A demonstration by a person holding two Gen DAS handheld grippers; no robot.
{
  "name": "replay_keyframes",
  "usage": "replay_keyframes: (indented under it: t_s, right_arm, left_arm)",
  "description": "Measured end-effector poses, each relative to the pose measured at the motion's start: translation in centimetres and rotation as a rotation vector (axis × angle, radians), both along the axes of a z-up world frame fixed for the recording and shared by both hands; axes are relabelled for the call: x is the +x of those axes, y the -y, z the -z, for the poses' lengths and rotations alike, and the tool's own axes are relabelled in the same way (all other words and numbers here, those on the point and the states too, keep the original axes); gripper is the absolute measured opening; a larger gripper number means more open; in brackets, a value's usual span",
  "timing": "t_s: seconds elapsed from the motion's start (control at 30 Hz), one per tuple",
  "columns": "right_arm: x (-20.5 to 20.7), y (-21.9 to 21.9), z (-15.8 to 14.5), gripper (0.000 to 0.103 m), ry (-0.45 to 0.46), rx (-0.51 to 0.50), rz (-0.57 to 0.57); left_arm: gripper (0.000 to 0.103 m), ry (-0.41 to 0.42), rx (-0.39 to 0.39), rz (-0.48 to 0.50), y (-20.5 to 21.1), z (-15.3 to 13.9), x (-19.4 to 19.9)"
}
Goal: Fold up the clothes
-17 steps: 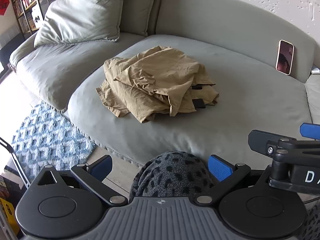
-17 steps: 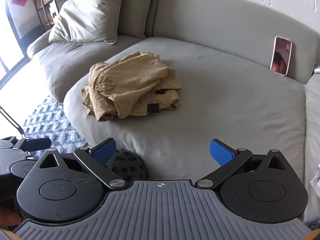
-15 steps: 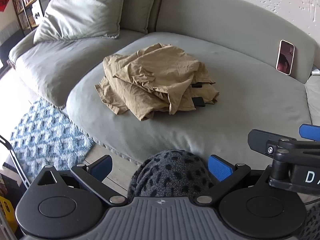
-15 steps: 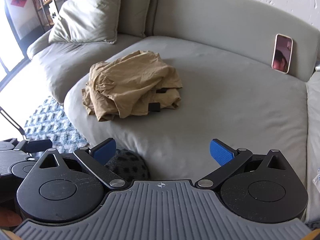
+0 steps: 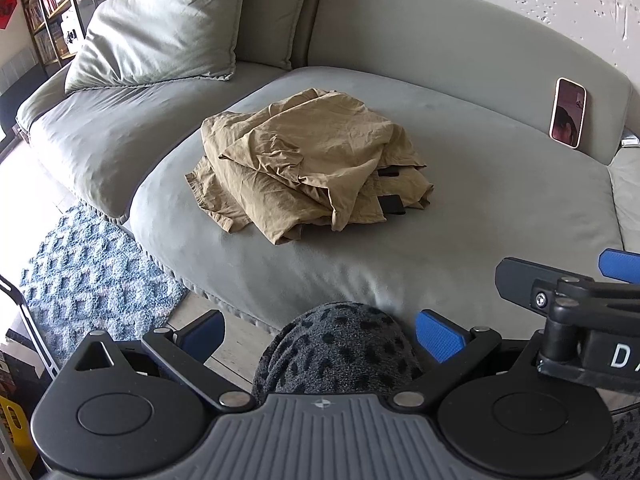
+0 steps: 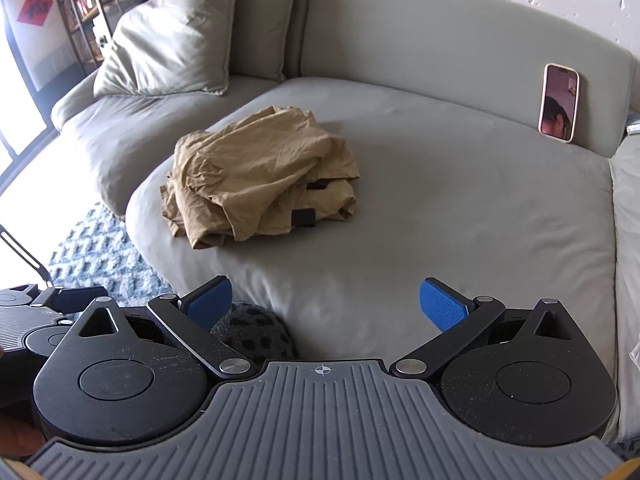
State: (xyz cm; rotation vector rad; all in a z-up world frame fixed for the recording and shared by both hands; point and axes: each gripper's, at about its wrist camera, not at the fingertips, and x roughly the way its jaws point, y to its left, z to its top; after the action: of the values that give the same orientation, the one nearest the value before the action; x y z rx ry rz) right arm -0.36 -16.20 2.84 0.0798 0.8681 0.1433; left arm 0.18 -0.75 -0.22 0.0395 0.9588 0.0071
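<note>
A crumpled tan garment (image 5: 312,168) (image 6: 256,184) lies in a heap on the round grey sofa seat (image 5: 500,208) (image 6: 460,216), with small black tabs showing on its right side. My left gripper (image 5: 320,334) hangs open well short of the heap, over the seat's front edge, nothing between its blue pads. My right gripper (image 6: 326,304) is open too and holds nothing, back from the heap and to its right. In the left wrist view the right gripper's fingers (image 5: 618,264) poke in at the right edge.
A person's knee in dark spotted fabric (image 5: 340,348) (image 6: 252,332) sits just under the grippers. A phone (image 5: 568,112) (image 6: 558,102) leans on the sofa back at right. A big grey cushion (image 5: 160,28) rests at the left; a blue rug (image 5: 92,264) covers the floor below.
Both views have shifted slightly: the garment and sofa sit a touch lower and closer in the frames. Both grippers stay open and empty.
</note>
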Motion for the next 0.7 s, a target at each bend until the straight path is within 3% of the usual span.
replay_keyframes:
  t_s: [0.7]
  right_arm:
    - [0.13,0.22,0.35,0.103,-0.009,0.000,0.002]
  left_arm:
    - [0.102,-0.014,-0.003,0.000,0.18,0.39,0.06]
